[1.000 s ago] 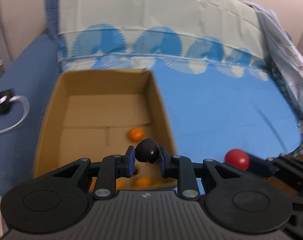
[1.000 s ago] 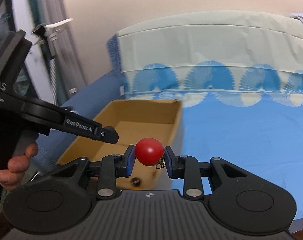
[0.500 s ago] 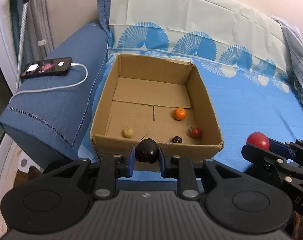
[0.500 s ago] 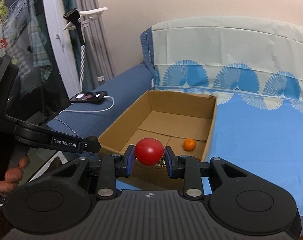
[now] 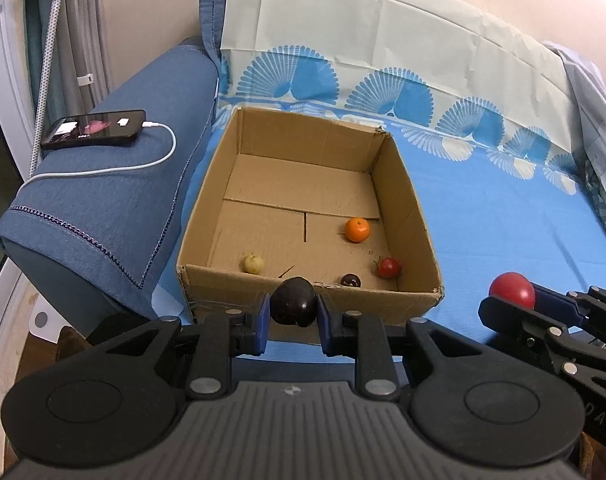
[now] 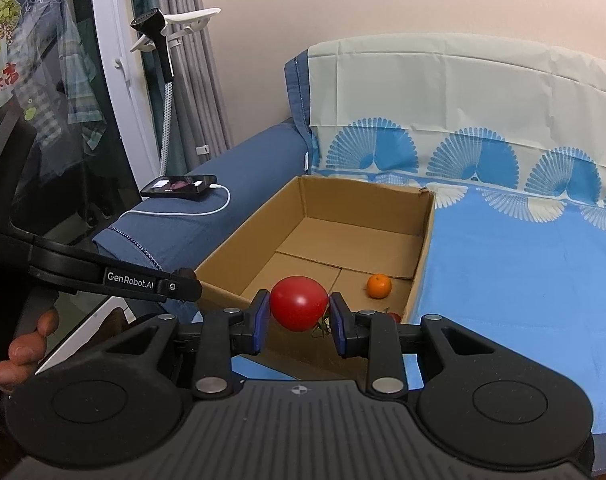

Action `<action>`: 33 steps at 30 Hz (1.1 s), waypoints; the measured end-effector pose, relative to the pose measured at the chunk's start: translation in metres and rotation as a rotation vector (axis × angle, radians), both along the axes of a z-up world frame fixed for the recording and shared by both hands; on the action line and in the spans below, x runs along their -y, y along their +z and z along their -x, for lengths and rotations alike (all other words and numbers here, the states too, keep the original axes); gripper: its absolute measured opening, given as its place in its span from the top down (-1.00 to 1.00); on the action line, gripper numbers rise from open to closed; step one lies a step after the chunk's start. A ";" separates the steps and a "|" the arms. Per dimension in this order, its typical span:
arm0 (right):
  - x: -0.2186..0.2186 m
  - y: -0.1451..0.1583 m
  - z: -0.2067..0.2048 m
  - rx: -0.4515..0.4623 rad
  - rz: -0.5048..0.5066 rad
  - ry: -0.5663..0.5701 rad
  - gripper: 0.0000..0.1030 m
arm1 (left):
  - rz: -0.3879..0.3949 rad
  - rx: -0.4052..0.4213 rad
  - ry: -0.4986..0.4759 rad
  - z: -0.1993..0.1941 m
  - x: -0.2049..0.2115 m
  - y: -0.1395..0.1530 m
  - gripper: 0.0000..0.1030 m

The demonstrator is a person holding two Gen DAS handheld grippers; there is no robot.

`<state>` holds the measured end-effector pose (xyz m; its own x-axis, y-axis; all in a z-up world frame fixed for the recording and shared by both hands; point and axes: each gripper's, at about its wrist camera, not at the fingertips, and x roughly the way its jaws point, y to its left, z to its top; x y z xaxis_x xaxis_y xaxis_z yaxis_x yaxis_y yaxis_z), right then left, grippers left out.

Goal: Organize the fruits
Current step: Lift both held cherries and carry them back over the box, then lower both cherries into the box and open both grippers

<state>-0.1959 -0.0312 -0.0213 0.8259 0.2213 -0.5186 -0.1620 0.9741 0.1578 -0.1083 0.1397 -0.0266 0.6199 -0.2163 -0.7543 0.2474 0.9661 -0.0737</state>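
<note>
An open cardboard box (image 5: 407, 184) (image 6: 423, 240) sits on the blue sheet. Inside lie an orange (image 5: 357, 229) (image 6: 379, 286), a small red tomato (image 5: 389, 267), a small dark fruit (image 5: 350, 280) and a pale yellow-green fruit (image 5: 253, 263). My left gripper (image 5: 293, 310) is shut on a dark plum (image 5: 293, 306), just in front of the box's near wall. My right gripper (image 6: 299, 312) is shut on a red tomato (image 6: 299, 303) (image 5: 512, 289), near the box's front right corner. A hand (image 6: 23, 344) holds the left gripper's body at the left edge of the right wrist view.
A phone (image 5: 95, 129) (image 6: 179, 186) on a white charging cable lies on the blue sofa armrest (image 5: 103, 208) left of the box. A patterned sheet (image 5: 523, 240) covers the seat and backrest. A clip holder on a flexible stand (image 6: 167, 40) rises behind the armrest.
Both grippers drew back from the box: one second ago the plum hung over the box's inside, now it is short of the near wall. Both fruits stay gripped. Since half a second ago nothing moved.
</note>
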 end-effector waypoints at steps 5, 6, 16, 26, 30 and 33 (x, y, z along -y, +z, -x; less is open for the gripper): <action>0.000 -0.002 -0.002 -0.003 0.004 0.004 0.37 | 0.004 -0.007 0.002 -0.003 0.000 -0.002 0.47; 0.000 -0.002 -0.002 -0.004 0.003 0.003 0.37 | 0.002 -0.007 0.003 -0.003 0.001 -0.002 0.47; 0.001 -0.006 -0.004 -0.012 0.000 0.005 0.37 | 0.002 -0.012 0.003 -0.004 0.002 -0.004 0.47; 0.002 -0.010 -0.008 -0.026 -0.005 -0.001 0.37 | 0.000 -0.020 0.010 -0.010 0.001 -0.009 0.47; 0.003 -0.011 -0.010 -0.033 -0.005 -0.005 0.37 | 0.003 -0.025 0.014 -0.013 0.000 -0.010 0.47; 0.003 -0.013 -0.012 -0.039 -0.004 -0.007 0.37 | 0.003 -0.028 0.015 -0.016 0.000 -0.011 0.47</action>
<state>-0.1835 -0.0342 -0.0342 0.8065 0.2181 -0.5495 -0.1489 0.9744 0.1682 -0.0918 0.1398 -0.0376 0.6018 -0.2092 -0.7708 0.2306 0.9695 -0.0831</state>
